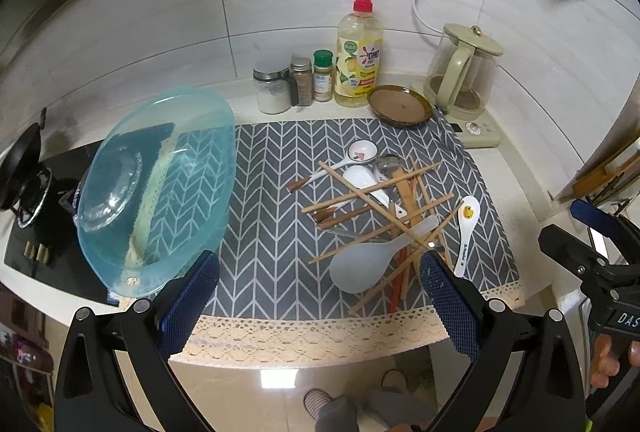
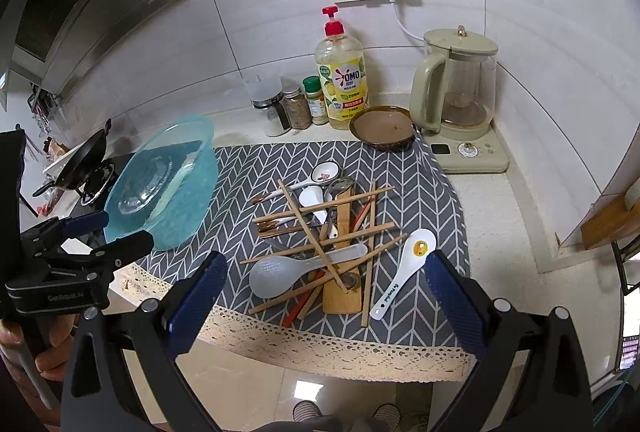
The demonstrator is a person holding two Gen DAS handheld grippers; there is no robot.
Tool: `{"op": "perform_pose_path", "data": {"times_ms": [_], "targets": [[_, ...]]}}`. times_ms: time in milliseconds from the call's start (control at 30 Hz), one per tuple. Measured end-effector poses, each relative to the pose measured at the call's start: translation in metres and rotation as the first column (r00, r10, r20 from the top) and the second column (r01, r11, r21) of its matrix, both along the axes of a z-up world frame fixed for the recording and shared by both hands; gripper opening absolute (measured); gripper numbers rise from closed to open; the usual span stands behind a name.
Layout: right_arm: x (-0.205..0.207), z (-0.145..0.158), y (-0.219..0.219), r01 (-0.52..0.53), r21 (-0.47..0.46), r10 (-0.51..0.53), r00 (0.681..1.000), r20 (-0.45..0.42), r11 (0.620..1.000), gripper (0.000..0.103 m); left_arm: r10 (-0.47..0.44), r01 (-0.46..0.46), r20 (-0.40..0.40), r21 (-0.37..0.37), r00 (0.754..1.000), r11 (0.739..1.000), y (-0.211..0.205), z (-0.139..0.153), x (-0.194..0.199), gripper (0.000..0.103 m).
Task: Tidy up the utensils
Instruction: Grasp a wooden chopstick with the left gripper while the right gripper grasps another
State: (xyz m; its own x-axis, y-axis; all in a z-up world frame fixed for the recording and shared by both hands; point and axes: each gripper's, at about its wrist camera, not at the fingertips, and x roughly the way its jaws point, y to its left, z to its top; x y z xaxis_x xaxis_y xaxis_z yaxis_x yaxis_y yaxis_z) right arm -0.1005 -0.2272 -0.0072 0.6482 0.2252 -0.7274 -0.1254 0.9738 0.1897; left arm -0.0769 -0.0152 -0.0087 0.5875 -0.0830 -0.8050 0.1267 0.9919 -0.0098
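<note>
Wooden chopsticks (image 2: 320, 232) piled on mat (image 2: 420, 192) — both grippers (image 2: 324, 296) spread, empty

You've got open mat (image 2: 256, 168) between the tilted blue basin (image 2: 168, 184) on the left and the utensil pile (image 2: 320, 232) in the middle — easiest lane in from the lace edge. The pile itself is a mess, chopsticks (image 2: 340, 202) crossed over spoons and the rice paddle (image 2: 280, 274). The duck spoon (image 2: 404, 272) lies just beside it on the right. Back row — jars (image 2: 296, 108), soap bottle (image 2: 342, 80), brown dish (image 2: 382, 128), kettle (image 2: 456, 88) — blocks the wall side.
</note>
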Motion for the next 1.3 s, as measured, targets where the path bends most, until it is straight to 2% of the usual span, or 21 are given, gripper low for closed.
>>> {"op": "perform_pose_path", "data": {"times_ms": [200,300,367,400,467,533,600,667,733,833,867,967,1033,1100,1133,1200,1233,1300], "targets": [[-0.002,0.003,0.0,0.01,-0.013,-0.01,1.0,0.025,1.0,0.096,-0.046,0.046,0.018,-0.003,0.999,0.999,-0.002,0.002,-0.001,0.099],[-0.011,0.016,0.001,-0.031,-0.011,0.032,0.99,0.136,0.999,0.096,-0.083,0.084,0.054,-0.028,0.995,0.996,-0.002,0.007,-0.003,0.099],[-0.017,0.024,-0.001,-0.067,-0.002,0.065,0.974,0.217,0.998,0.096,-0.091,0.09,0.1,0.007,0.991,0.996,-0.005,0.012,-0.004,0.099],[-0.019,0.026,-0.003,-0.052,-0.01,0.053,0.969,0.24,0.999,0.096,-0.091,0.086,0.118,0.044,0.989,0.995,-0.009,0.013,-0.005,0.099],[-0.016,0.022,-0.014,0.017,0.011,-0.019,0.974,0.226,1.0,0.096,-0.119,0.107,0.119,0.101,0.986,0.989,-0.019,0.01,-0.001,0.099],[-0.007,0.013,-0.031,0.064,0.076,-0.076,0.984,0.161,0.995,0.096,-0.173,0.164,0.075,0.111,0.982,0.98,-0.028,0.001,0.007,0.099],[0.001,0.002,-0.047,0.128,0.107,-0.14,0.984,0.111,0.986,0.096,-0.184,0.181,0.019,0.101,0.983,0.978,-0.037,-0.014,0.02,0.099],[0.007,-0.006,-0.058,0.139,0.128,-0.152,0.983,0.099,0.982,0.096,-0.179,0.176,0.025,0.085,0.984,0.981,-0.045,-0.025,0.028,0.099],[0.015,-0.012,-0.067,0.117,0.132,-0.134,0.983,0.128,0.984,0.096,-0.16,0.156,0.049,0.069,0.986,0.985,-0.052,-0.037,0.038,0.099],[0.03,-0.018,-0.077,0.054,0.133,-0.08,0.976,0.204,0.99,0.096,-0.141,0.145,0.111,-0.025,0.984,0.989,-0.059,-0.056,0.052,0.099],[0.033,-0.019,-0.079,0.036,0.133,-0.065,0.973,0.22,0.99,0.096,-0.113,0.121,0.105,-0.073,0.988,0.99,-0.061,-0.065,0.059,0.099],[0.055,-0.026,-0.084,-0.048,0.119,0.019,0.972,0.234,0.992,0.096,-0.071,0.07,-0.001,-0.179,0.997,0.981,-0.071,-0.089,0.084,0.099],[0.075,-0.037,-0.088,-0.09,0.113,0.065,0.976,0.208,0.989,0.096,-0.007,0.0,-0.047,-0.153,0.999,0.988,-0.079,-0.103,0.1,0.099],[0.09,-0.048,-0.092,-0.099,0.127,0.076,0.982,0.172,0.987,0.096,0.012,-0.024,-0.078,-0.155,0.997,0.988,-0.083,-0.116,0.113,0.097],[0.097,-0.052,-0.094,-0.106,0.133,0.085,0.984,0.153,0.985,0.095,0.04,-0.054,-0.096,-0.145,0.995,0.988,-0.084,-0.122,0.12,0.094],[0.105,-0.059,-0.096,-0.134,0.155,0.114,0.985,0.131,0.979,0.095,0.079,-0.097,-0.13,-0.141,0.988,0.985,-0.082,-0.131,0.129,0.078],[0.107,-0.06,-0.096,-0.136,0.151,0.115,0.984,0.136,0.979,0.095,0.1,-0.124,-0.158,-0.151,0.982,0.981,-0.08,-0.137,0.136,0.077],[0.11,-0.06,-0.093,-0.138,0.127,0.119,0.982,0.145,0.982,0.091,0.12,-0.154,-0.198,-0.17,0.973,0.973,-0.074,-0.149,0.144,0.065]]}}
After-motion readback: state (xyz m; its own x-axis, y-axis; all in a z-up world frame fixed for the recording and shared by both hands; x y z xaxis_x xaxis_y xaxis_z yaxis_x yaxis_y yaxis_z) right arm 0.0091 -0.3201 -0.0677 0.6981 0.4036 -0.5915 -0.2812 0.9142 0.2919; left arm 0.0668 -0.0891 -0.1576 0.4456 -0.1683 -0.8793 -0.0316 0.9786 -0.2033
